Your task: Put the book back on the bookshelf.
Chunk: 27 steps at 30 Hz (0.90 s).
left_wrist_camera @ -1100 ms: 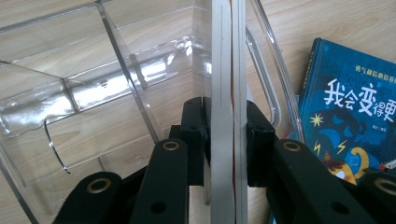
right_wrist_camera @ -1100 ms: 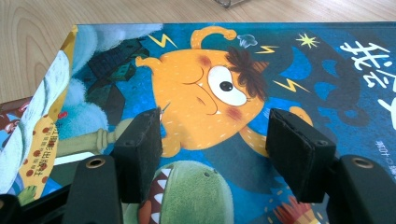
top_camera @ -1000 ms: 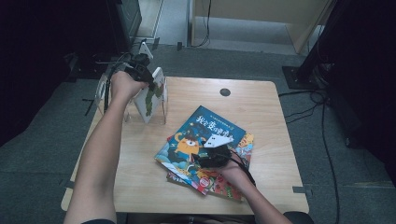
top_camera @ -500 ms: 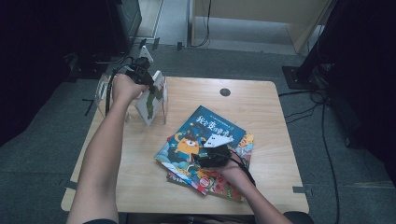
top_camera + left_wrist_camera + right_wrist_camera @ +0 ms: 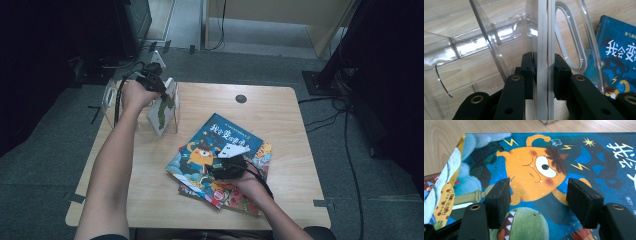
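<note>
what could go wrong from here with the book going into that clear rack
1. The left gripper clamps the book by its thin edge alone; it may twist or slip as it is lowered.
2. The rack is light clear plastic with narrow dividers; the book could catch a wall and push or tip the rack near the table edge.
3. The right gripper stands open on the blue book, so nothing steadies the rack.
</note>
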{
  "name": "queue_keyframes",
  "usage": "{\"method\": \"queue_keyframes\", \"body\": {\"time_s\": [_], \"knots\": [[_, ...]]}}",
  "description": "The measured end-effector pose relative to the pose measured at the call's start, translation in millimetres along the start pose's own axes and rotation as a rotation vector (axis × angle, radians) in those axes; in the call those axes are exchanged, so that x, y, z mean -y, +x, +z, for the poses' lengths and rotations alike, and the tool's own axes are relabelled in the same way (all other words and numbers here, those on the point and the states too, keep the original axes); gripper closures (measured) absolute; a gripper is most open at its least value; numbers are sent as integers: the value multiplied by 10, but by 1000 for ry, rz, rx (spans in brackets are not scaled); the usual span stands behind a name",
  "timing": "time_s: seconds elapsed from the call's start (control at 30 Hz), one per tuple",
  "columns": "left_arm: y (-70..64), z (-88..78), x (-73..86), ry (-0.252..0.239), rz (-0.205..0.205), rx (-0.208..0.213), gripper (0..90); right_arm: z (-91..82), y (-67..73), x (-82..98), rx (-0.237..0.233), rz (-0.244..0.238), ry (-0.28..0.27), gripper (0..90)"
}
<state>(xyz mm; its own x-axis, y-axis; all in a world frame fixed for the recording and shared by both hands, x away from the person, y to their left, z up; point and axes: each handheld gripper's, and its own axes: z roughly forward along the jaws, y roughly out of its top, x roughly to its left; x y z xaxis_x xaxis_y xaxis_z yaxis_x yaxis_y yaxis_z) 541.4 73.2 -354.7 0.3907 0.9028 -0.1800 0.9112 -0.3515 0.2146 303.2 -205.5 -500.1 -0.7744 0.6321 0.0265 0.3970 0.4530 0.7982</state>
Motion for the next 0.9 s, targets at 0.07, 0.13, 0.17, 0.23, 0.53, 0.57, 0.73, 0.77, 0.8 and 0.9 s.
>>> {"method": "queue_keyframes", "body": {"time_s": [0.07,0.13,0.17,0.23,0.53,0.57,0.73,0.77,0.8,0.9], "knots": [[-6,7,-2,7,4,-4,752,0,0,0,0,0,0,361],[-9,22,-2,13,6,-9,753,0,0,0,0,-1,0,360],[-11,28,-2,14,8,-13,753,1,0,0,1,0,0,360],[-14,41,-3,16,13,-12,752,1,0,0,1,-1,-1,361],[-3,75,8,13,12,-3,746,1,0,0,0,0,-1,361],[3,72,11,6,13,-1,747,1,0,0,1,-1,-1,361],[5,15,13,-40,11,21,736,0,0,0,0,-1,0,361],[-1,5,10,-37,13,17,716,0,0,0,0,-1,0,361],[-7,-9,10,-36,18,6,703,0,0,0,0,-1,0,361],[3,-44,16,-47,13,10,688,-1,1,-1,0,1,0,361]]}}
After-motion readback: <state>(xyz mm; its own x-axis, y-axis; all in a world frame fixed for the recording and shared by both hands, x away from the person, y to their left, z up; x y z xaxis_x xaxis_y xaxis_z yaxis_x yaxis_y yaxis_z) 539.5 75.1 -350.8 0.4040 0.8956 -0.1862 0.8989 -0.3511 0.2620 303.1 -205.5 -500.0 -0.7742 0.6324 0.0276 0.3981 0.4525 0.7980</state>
